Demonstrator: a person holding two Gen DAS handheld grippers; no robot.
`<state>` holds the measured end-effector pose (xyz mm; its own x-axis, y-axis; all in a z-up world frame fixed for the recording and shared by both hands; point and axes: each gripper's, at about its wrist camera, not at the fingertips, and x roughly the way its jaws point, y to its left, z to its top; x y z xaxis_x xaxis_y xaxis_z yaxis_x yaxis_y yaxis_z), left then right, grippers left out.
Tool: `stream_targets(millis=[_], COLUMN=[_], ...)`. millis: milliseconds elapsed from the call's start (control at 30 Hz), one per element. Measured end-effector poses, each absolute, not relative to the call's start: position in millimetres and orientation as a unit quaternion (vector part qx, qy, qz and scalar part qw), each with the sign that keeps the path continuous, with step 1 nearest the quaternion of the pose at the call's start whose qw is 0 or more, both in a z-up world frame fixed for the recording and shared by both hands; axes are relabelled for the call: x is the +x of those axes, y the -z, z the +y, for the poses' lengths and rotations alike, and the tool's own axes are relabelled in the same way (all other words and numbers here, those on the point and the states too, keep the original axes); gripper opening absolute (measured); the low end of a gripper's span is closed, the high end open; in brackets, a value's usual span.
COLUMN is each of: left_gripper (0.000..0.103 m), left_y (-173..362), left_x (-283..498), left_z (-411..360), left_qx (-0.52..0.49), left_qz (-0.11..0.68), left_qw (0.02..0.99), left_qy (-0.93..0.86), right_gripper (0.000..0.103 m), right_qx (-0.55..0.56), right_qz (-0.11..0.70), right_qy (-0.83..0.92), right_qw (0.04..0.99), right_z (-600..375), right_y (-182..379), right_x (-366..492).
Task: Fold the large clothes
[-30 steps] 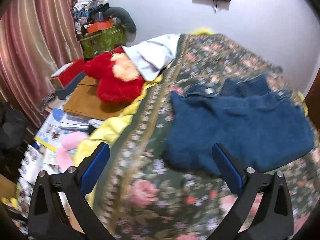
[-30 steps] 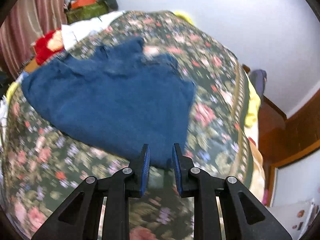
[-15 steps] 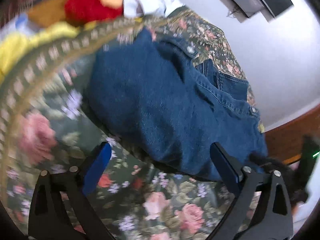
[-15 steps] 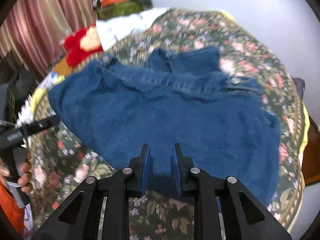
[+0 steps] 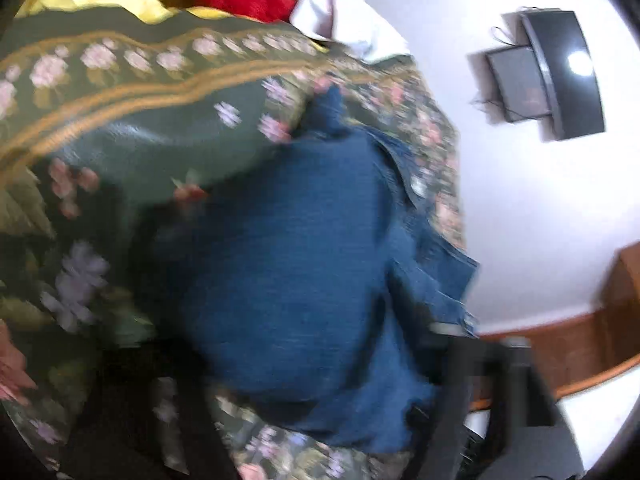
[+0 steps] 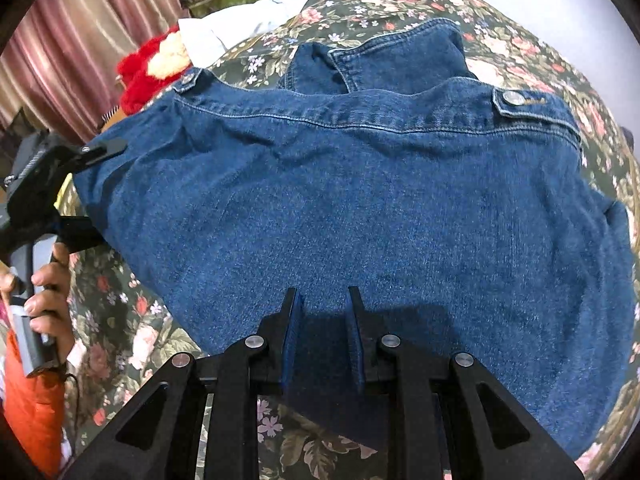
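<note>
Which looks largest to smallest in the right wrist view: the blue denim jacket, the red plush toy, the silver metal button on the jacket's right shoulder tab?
1. Blue denim jacket, filling most of the view.
2. Red plush toy, though it lies farther away, so its true size is unsure.
3. Silver metal button.

Home bedroom: floral bedspread (image 6: 520,52), curtains (image 6: 80,52), plush toy (image 6: 148,72)
</note>
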<state>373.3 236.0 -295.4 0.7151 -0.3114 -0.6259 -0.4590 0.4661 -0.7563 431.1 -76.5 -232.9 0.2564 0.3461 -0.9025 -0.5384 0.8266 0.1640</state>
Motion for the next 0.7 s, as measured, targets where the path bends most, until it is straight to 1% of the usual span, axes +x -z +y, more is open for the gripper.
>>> stream_targets(millis=[100,167,267,333,500,600,700], left_gripper=[0.037,0.033,0.027,0.027,0.026,0.026,0.026], left_y=[292.8,281.1,248.4,217.4,156.6,136.1,133.2], left_x=[367.8,366.4,360.9,355.5,345.0,340.2,338.4], left_z=[239.7,234.1,219.1,206.4,185.2,179.7,180.1], left_qx=[-0.518,-0.486,-0.418,-0.373,-0.298,-0.264,-0.25], left_qz=[0.372,0.379,0.374,0.355,0.306,0.293,0.3], left_qw=[0.768,0.785,0.825,0.855,0.903,0.917,0.918], left_qy=[-0.055,-0.062,-0.068,-0.062,-0.055,-0.06,-0.071], right_gripper=[0.018,0.018,0.018,0.018,0.018,0.018,0.018], right_qx=[-0.073,-0.074,-0.076,-0.063,-0.05,-0.053,-0.063], right_qz=[0.548,0.553,0.555,0.557,0.552,0.561,0.58], right_qy=[-0.281,-0.278,-0.277,-0.292,-0.328,-0.35,-0.371], right_qw=[0.784,0.782,0.78,0.775,0.765,0.748,0.723], right_z=[-78.3,-77.1,-76.0,-72.8,-45.7,-21.1,8.3], right_y=[231.0,227.1,218.4,212.4,200.2,206.0,225.1], right_x=[431.8,430.5,428.5,428.7,427.5,424.6,422.0])
